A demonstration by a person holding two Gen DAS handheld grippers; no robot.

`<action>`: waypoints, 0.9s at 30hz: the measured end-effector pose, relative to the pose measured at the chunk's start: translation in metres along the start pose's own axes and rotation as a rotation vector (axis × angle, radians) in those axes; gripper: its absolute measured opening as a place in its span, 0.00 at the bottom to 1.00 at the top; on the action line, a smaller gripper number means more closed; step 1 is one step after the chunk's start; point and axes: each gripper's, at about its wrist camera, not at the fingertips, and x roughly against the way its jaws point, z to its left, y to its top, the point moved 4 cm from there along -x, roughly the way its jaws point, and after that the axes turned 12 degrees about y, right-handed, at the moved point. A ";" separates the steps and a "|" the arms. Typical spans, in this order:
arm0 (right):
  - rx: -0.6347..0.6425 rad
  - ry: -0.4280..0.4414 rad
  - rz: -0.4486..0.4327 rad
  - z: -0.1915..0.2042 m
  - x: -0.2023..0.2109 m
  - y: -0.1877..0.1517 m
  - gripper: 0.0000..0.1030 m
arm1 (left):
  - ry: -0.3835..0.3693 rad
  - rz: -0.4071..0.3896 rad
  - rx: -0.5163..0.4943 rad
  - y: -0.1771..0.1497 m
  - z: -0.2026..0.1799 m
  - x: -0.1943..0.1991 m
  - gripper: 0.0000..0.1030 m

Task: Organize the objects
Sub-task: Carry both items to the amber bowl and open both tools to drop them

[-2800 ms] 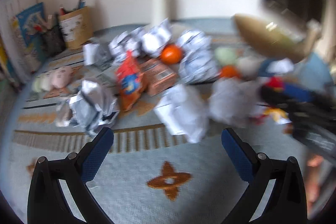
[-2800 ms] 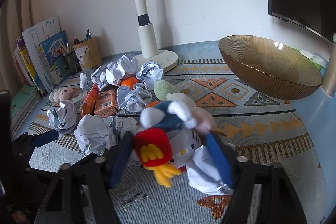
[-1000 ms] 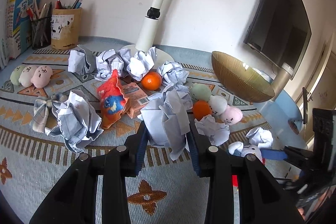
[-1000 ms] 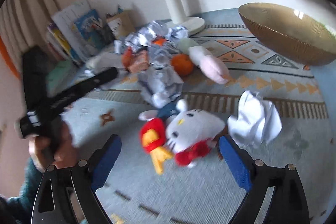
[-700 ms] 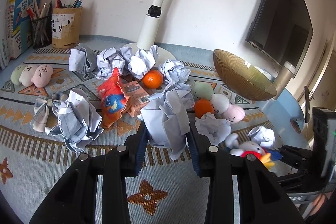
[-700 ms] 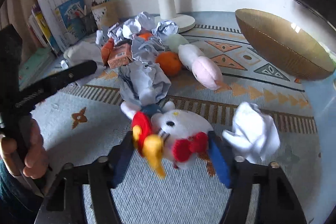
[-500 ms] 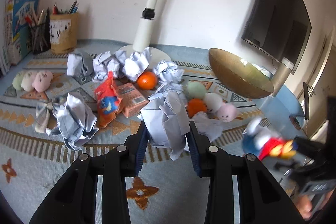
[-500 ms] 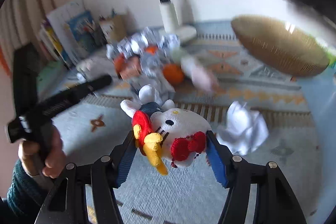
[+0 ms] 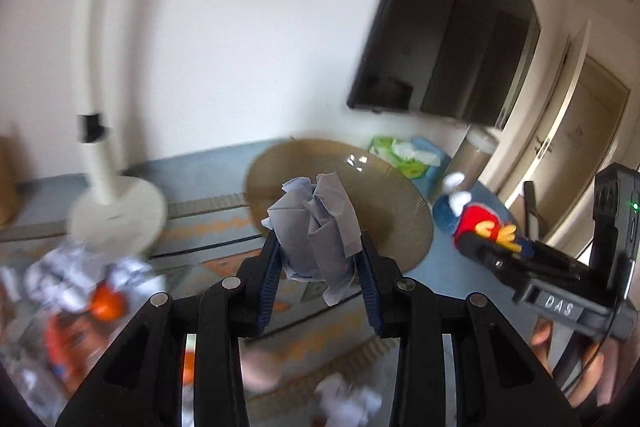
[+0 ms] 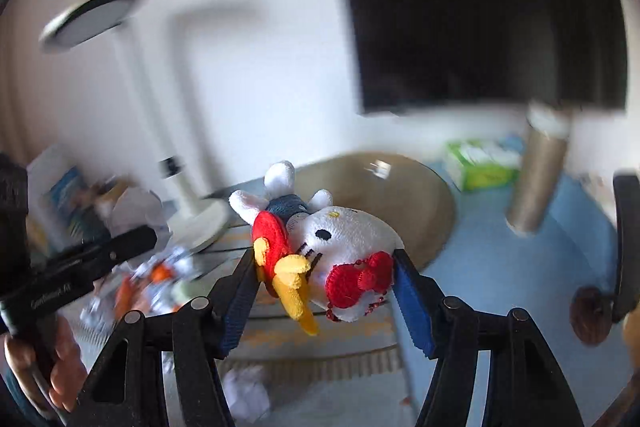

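Left gripper [image 9: 318,281]: jaws clenched on a crumpled paper ball [image 9: 314,233], carried in the air in front of the amber bowl [image 9: 394,211].
Right gripper [image 10: 324,297]: jaws grasping a white cat plush [image 10: 344,259] with a red bow, which lies sideways between the blue pads, clear of the desk [image 10: 512,267].
Amber bowl: stands near the far right corner of the desk, on the edge of the patterned mat [image 9: 224,227]; from the right wrist view the plush hangs just before its rim.
Lamp [image 9: 116,211]: white, its round base at the far edge of the desk, left of the bowl.
Remaining clutter [image 9: 92,287]: paper balls, an orange and snack packs (all blurred) on the mat's left part.
Tissue pack [image 10: 484,163]: green, far right corner, beside a tan cylinder [image 10: 536,179].
Person's hand [image 10: 60,371]: wraps the left gripper's handle.
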 end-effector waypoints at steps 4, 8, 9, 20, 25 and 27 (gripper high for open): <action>-0.048 -0.046 0.070 -0.031 -0.036 0.008 0.64 | 0.013 0.073 -0.023 0.006 -0.019 -0.051 0.32; -0.069 -0.056 0.093 -0.049 -0.059 0.014 0.73 | 0.039 0.072 -0.027 0.008 -0.029 -0.070 0.66; -0.069 -0.047 0.090 -0.051 -0.061 0.015 0.79 | 0.055 0.064 -0.025 0.009 -0.027 -0.070 0.77; -0.103 0.018 0.107 -0.051 -0.031 -0.011 0.80 | 0.120 -0.028 0.068 -0.016 0.027 0.023 0.78; -0.036 0.101 0.097 -0.002 -0.007 -0.022 0.80 | 0.229 -0.134 0.177 -0.035 0.081 0.103 0.99; -0.010 0.149 0.082 0.025 0.001 -0.029 0.80 | 0.287 -0.194 0.234 -0.050 0.108 0.137 0.99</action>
